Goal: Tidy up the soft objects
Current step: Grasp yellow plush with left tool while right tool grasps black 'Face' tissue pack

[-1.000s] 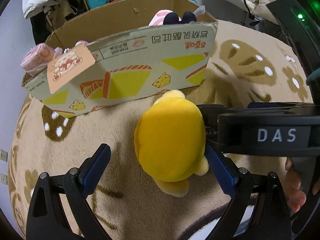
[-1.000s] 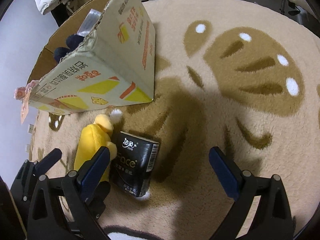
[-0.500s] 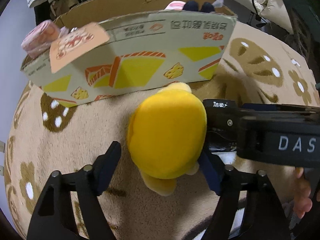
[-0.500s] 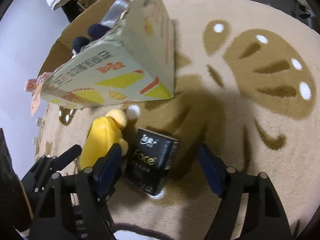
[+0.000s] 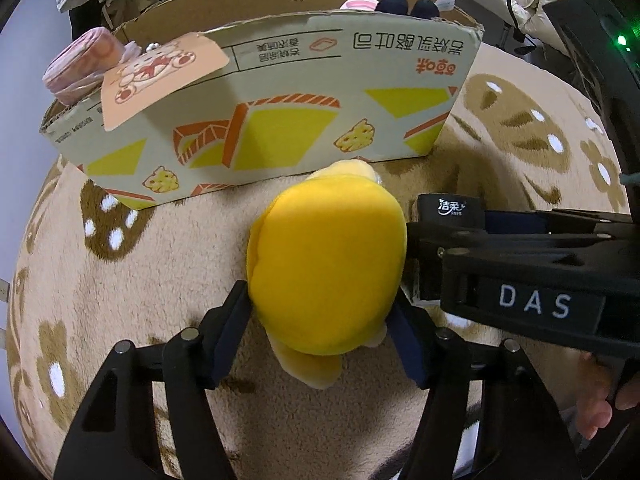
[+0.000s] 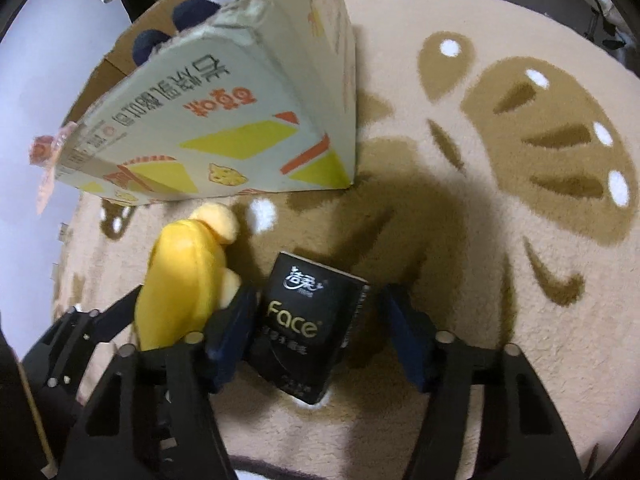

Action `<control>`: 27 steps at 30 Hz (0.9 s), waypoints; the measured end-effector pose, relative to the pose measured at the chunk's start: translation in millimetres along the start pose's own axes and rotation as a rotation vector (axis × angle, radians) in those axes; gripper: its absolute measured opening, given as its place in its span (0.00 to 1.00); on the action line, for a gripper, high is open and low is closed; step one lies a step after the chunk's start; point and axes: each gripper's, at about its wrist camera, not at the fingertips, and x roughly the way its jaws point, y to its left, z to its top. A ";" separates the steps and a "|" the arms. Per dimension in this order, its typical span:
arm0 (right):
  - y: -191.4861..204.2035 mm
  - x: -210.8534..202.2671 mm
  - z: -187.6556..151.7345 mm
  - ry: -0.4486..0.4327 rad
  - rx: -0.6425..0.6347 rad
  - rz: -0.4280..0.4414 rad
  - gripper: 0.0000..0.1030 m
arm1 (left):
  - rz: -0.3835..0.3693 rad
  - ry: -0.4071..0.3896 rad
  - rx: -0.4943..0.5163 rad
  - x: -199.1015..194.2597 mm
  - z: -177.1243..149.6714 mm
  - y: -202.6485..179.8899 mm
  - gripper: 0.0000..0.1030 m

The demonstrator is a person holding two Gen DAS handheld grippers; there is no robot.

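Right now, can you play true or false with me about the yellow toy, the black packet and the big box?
1. The left tool has its fingers on both sides of the yellow plush toy. True.
2. The yellow plush toy is already inside the cardboard box. False: it lies on the rug in front of the box.
3. The black tissue packet sits between the right tool's fingers. True.
4. The black packet has "Face" printed on it. True.
5. The cardboard box holds nothing. False: a pink roll and dark plush ears poke over its rim.
6. The rug is plain blue. False: it is beige with brown patterns.
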 end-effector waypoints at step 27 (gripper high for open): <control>-14.1 -58.5 -3.6 -0.220 0.012 0.071 0.52 | 0.040 -0.080 -0.055 -45.2 -14.3 20.1 0.55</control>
